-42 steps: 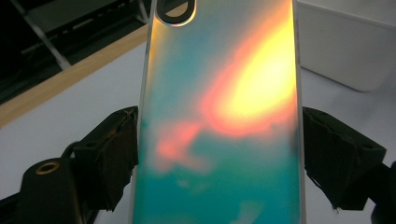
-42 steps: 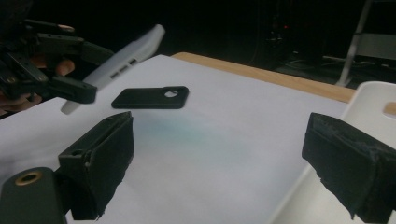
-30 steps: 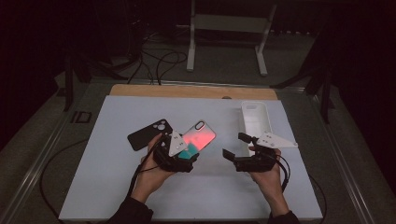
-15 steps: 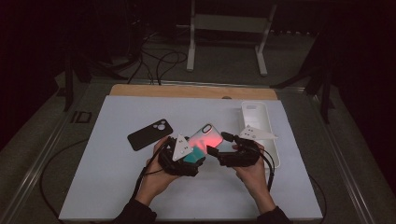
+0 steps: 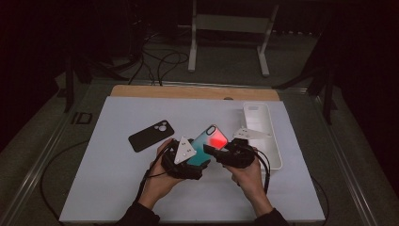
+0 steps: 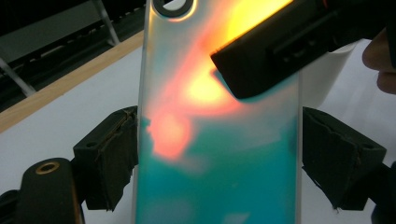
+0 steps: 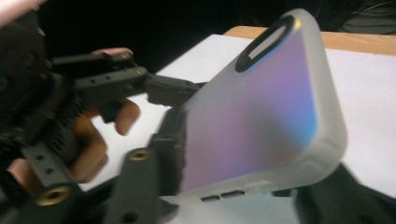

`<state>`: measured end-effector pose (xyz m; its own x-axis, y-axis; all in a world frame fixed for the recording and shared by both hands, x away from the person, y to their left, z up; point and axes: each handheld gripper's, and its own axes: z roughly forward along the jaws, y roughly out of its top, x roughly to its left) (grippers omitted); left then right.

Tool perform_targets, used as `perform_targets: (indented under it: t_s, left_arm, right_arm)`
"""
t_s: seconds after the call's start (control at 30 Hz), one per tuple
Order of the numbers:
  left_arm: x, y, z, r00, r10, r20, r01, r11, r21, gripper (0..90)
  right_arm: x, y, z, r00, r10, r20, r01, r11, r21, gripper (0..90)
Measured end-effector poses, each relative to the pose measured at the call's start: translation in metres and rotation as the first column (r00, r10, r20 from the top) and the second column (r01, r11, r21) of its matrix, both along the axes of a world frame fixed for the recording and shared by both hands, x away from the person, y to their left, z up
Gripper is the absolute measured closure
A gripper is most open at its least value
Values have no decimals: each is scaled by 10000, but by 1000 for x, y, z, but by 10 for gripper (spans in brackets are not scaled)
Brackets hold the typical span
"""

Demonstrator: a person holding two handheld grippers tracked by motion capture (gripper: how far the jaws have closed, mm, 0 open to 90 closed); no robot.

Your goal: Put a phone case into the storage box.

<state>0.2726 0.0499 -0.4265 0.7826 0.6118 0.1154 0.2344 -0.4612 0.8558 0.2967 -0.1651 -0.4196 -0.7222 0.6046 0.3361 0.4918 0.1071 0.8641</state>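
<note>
An iridescent teal and red phone case [image 5: 214, 139] is held tilted above the table. My left gripper [image 5: 200, 157] is shut on its lower part, with the pads [image 6: 109, 154] pressing on both long edges of the case [image 6: 219, 154]. My right gripper [image 5: 212, 150] comes in from the right, and its jaws have just been closing with the case [image 7: 261, 116] between them. One of its jaws lies over the glowing face in the left gripper view. I see no firm pinch there. A black phone case [image 5: 151, 135] lies flat to the left.
A long white tray [image 5: 261, 134] stands at the right of the white table mat [image 5: 117, 183]. A wooden strip [image 5: 188, 92] runs along the far edge, and a metal stand [image 5: 226, 28] is beyond it. Cables trail from both grippers toward the person.
My right gripper moved left from beside the white tray to the held case, and its jaws narrowed around it. The left gripper kept its grip and barely moved.
</note>
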Motion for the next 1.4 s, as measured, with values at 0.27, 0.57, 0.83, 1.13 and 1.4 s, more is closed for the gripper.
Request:
perform_targets:
  t_s: [0.27,0.57,0.83,1.13,1.4]
  left_arm:
    - [-1,0,-2,9998,-62,-183,60,9999,-109,170]
    - [-1,-4,-5,9995,318,-41,-317,9993,176,165]
    - [1,-2,-6,9989,200,-429,-199,9998,34,143]
    - [3,8,-5,9968,-14,-797,-12,9995,-321,115]
    - [5,21,-8,9914,-331,-1263,241,9971,-725,142]
  right_arm:
    - [-3,4,5,9981,619,67,-621,9976,309,816]
    - [-4,11,5,9983,566,-102,-565,9983,140,861]
    - [-5,12,5,9989,470,-84,-471,9988,-160,867]
    - [-4,5,5,9983,574,40,-573,9979,-303,866]
    - [-6,-5,10,9942,1062,189,-1059,9942,-187,865]
